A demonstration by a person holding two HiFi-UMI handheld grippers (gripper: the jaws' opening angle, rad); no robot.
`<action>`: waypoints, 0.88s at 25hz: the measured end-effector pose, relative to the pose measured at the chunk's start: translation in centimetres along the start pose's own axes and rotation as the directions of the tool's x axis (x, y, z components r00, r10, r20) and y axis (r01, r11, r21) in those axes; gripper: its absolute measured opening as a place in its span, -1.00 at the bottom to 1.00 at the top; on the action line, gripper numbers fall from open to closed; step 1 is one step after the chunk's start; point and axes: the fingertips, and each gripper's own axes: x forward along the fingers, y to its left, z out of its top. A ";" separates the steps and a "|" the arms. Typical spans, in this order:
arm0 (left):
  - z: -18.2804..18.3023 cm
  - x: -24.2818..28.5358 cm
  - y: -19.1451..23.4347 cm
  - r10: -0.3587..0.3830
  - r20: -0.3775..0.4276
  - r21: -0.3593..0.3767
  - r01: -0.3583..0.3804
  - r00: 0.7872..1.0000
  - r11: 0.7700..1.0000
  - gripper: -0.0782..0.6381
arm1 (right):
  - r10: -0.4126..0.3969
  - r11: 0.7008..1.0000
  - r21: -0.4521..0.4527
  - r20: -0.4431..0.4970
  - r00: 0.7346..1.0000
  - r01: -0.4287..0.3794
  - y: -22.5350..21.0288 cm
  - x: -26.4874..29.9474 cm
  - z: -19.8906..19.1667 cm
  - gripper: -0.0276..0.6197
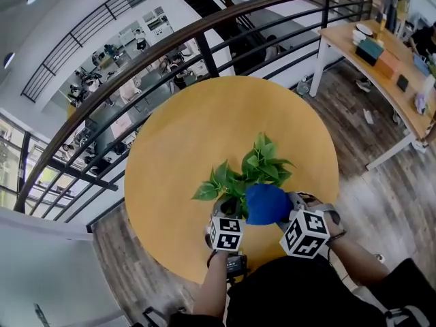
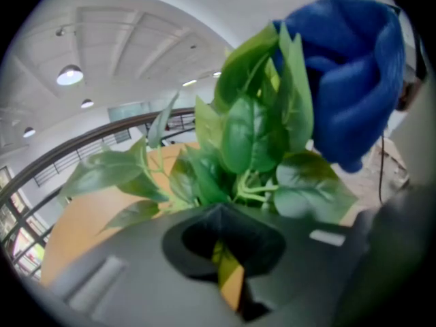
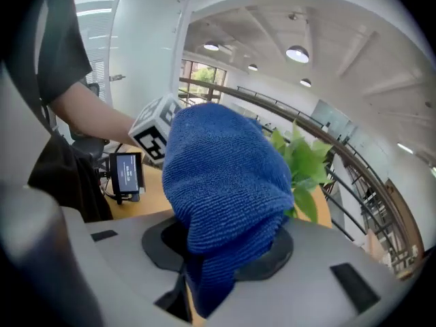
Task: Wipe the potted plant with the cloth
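A small potted plant with broad green leaves stands near the front edge of a round yellow table. My left gripper is at the pot's near left side. In the left gripper view its dark fingers meet in a point at the base of the stems, so it is shut on the plant. My right gripper is shut on a bunched blue cloth, which rests against the near right leaves. The cloth fills the right gripper view and hides the fingertips, with leaves behind it. In the left gripper view the cloth hangs above the leaves.
A curved dark railing runs behind the table, above an atrium with a lower floor. A long wooden desk with boxes stands at the upper right. Wood floor surrounds the table. A small screen hangs under the left gripper.
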 end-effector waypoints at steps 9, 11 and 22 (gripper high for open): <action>0.2 0.2 0.3 -0.012 0.000 0.010 0.012 1.000 1.000 -0.78 | 0.068 0.997 -0.026 -0.122 0.990 -0.072 3.4 1.9 -5.0 -0.50; 0.1 0.2 0.4 -0.012 -0.001 0.012 0.012 1.000 1.000 -0.78 | 0.071 0.996 -0.040 -0.112 0.991 -0.076 3.8 1.5 -4.9 -0.50; -0.2 0.2 0.1 -0.019 -0.006 0.015 0.019 1.000 1.000 -0.78 | 0.075 0.996 0.031 0.094 0.993 -0.079 2.3 -6.0 -0.9 -0.50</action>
